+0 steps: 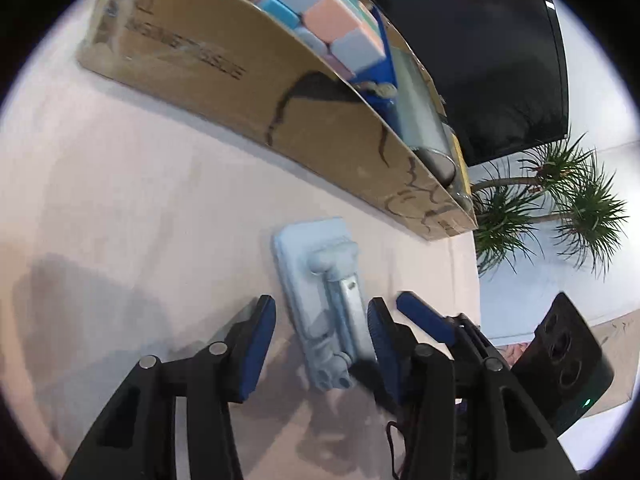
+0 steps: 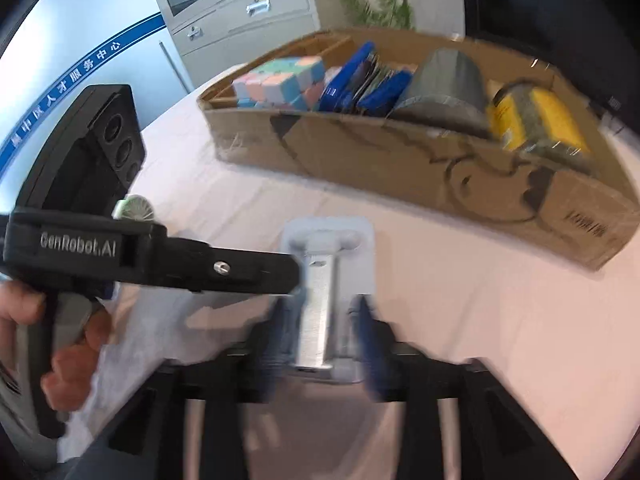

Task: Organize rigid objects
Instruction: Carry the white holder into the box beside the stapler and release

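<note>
In my left wrist view, my left claw (image 1: 320, 334) is nearest, its blue pads spread to either side of the pale blue packaged tool (image 1: 322, 300) without pressing on it. The tool lies flat on the pink-covered desk (image 1: 140, 184), just in front of the long cardboard box (image 1: 256, 92). A pastel cube (image 1: 320, 20) shows inside the box. My right claw (image 1: 424, 318) comes in just beside the tool's right edge.

In my right wrist view, blurred, my right claw (image 2: 322, 320) stands spread with the tool (image 2: 326, 264) between its fingers; I cannot tell whether they touch it. The box (image 2: 400, 160) sits beyond the tool, holding the cube (image 2: 280, 80), blue flat things (image 2: 360, 80), a grey roll (image 2: 444, 84) and a yellow item (image 2: 540, 120).
</note>
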### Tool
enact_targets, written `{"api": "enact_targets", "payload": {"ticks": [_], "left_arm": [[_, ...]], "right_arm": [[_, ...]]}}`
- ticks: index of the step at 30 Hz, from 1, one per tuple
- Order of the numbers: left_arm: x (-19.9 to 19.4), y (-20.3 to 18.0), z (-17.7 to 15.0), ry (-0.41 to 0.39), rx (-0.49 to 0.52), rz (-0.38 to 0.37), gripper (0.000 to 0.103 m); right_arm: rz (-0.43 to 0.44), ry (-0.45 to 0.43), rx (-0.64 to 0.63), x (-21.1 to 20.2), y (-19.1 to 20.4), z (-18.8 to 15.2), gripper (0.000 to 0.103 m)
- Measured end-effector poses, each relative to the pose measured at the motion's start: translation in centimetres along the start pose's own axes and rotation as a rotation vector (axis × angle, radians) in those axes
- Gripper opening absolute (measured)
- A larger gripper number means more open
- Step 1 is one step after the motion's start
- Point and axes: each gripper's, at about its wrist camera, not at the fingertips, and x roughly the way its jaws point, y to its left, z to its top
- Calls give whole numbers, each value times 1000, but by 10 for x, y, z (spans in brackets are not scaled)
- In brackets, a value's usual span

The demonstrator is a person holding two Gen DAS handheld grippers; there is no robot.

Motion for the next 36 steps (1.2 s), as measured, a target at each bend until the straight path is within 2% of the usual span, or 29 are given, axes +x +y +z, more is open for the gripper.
{"api": "enact_targets", "payload": {"ticks": [1, 3, 5, 7, 8, 10, 11, 12, 13, 14, 17, 19, 23, 24, 27, 28, 29, 31, 33, 36], "left_arm": [[-1, 2, 1, 0, -1, 1, 46], [-1, 4, 3, 7, -2, -8, 46], [-1, 4, 4, 11, 1, -9, 46], [1, 1, 3, 11, 7, -7, 46], [1, 1, 3, 12, 8, -8, 46], [0, 1, 3, 12, 6, -12, 46], [0, 1, 3, 13, 8, -13, 46], [1, 1, 3, 16, 13, -11, 43], [1, 1, 3, 23, 16, -22, 35], [-2, 1, 3, 12, 17, -41, 35], [-21, -10, 7, -45, 54, -42, 33], [-41, -25, 18, -88, 94, -58, 31], [-81, -66, 62, -172, 233, -31, 30], [-88, -75, 83, -184, 267, -23, 30], [-84, -84, 139, -156, 315, -5, 29], [-76, -83, 166, -123, 322, 22, 29], [-69, -80, 180, -104, 320, 29, 29], [-52, -62, 216, -57, 257, 26, 29], [-37, -51, 232, -9, 232, 33, 30], [-23, -31, 232, 32, 193, 98, 44]], "right_arm": [[14, 7, -5, 2, 1, -2, 81], [32, 44, -6, 11, 5, -4, 80], [17, 57, -25, 19, 13, -10, 80], [-74, 58, -63, 25, 23, -13, 72], [-93, 62, -72, 26, 26, -12, 65], [-85, 72, -30, 26, 25, -10, 64], [-59, 76, 5, 25, 23, -8, 64], [25, 82, 85, 22, 17, -6, 64], [76, 88, 130, 21, 13, -4, 64], [142, 93, 186, 19, 10, -1, 63], [185, 79, 228, 14, 13, 9, 63], [185, 31, 204, 2, 21, 21, 63], [174, -99, 162, -23, 34, 78, 64], [171, -121, 164, -25, 35, 92, 64], [162, -152, 192, -19, 30, 145, 64], [179, -139, 217, -9, 25, 164, 64], [190, -118, 233, 2, 23, 178, 64], [204, -79, 290, 19, 10, 203, 64], [188, -21, 328, 44, 1, 222, 64], [130, 33, 372, 62, -12, 227, 67]]}}
